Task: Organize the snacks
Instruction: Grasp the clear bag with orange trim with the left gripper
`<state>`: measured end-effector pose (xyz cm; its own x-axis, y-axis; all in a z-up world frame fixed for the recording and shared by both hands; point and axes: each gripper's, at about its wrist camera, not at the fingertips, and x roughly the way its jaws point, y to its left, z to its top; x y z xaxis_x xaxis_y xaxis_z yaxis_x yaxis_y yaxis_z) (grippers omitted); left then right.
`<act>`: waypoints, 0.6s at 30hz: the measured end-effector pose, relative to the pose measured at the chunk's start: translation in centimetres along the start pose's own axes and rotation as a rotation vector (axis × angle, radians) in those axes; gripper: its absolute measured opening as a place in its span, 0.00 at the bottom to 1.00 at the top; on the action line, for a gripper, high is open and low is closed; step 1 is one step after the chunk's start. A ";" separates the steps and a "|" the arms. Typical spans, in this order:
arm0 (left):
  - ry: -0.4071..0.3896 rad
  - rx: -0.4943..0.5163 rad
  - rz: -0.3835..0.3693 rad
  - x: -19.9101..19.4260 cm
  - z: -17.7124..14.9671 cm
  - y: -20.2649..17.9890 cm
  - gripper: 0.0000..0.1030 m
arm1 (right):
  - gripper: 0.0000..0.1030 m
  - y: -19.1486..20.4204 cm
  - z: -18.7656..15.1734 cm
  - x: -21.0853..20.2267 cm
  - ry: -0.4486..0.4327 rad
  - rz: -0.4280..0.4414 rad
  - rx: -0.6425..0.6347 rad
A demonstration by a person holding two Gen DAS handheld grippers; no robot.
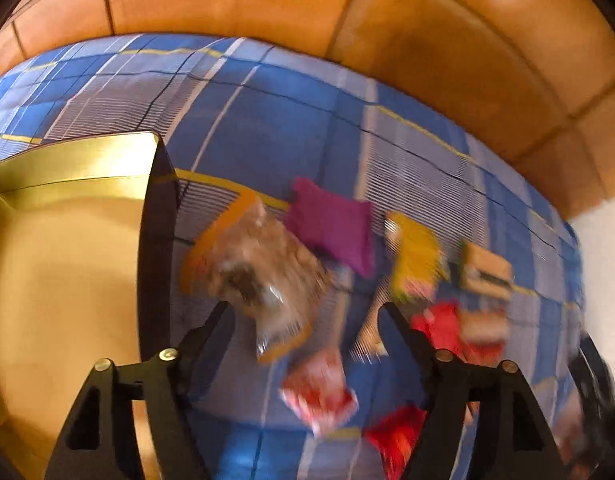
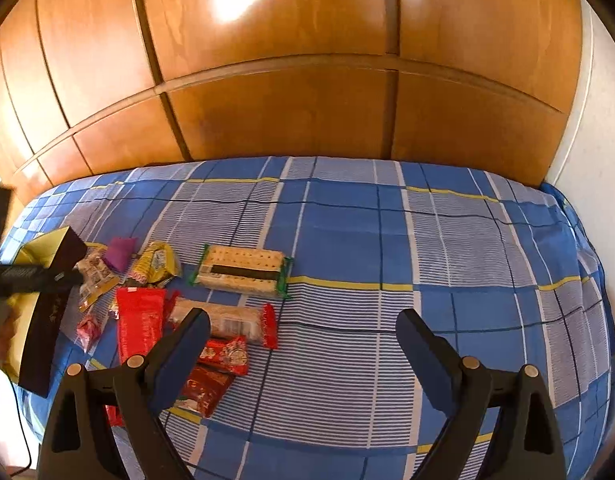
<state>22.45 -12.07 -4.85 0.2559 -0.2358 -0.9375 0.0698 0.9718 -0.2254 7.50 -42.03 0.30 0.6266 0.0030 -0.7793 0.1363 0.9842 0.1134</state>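
A bed covered in a blue, white and yellow plaid sheet (image 2: 347,240) carries a scatter of packaged snacks in front of a glossy brown wooden wardrobe (image 2: 287,112). The left gripper (image 1: 303,312) hovers with its black fingers spread wide and nothing between them, above a clear plastic bag of brownish snacks with an orange edge (image 1: 259,272) (the left wrist view is badly motion-blurred). Just left of that bag stands an open gold-lined box with dark outer walls (image 1: 67,184). Past the bag lie a purple pouch (image 1: 331,228), a yellow packet (image 1: 417,256) and a long pack of pale crackers in clear wrap with green ends (image 1: 487,272).

The right gripper (image 2: 303,328) is likewise open and empty, held over a bare stretch of sheet. To its left, the snacks cluster near the box: a tall red packet (image 2: 141,324), a cracker roll with red ends (image 2: 235,322), small red-wrapped sweets (image 2: 227,354) and a dark red packet (image 2: 205,390), the last partly hidden behind the right gripper's left finger. A second small red sweet (image 2: 87,330) lies beside the box wall.
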 end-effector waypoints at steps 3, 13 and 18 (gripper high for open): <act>-0.004 -0.005 0.066 1.3 1.4 -0.5 0.76 | 0.93 0.5 0.0 -0.4 -0.014 0.008 -0.022; -0.020 0.231 0.108 2.1 -0.6 -3.1 0.47 | 0.93 1.3 0.1 -0.7 -0.029 0.025 -0.050; -0.067 0.300 0.021 0.4 -2.9 -2.2 0.28 | 0.92 1.2 0.1 -0.6 -0.021 0.024 -0.052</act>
<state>19.60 -14.28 -5.50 0.3228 -0.2255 -0.9192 0.3427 0.9332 -0.1085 7.34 -40.83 0.96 0.6452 0.0237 -0.7636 0.0810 0.9918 0.0992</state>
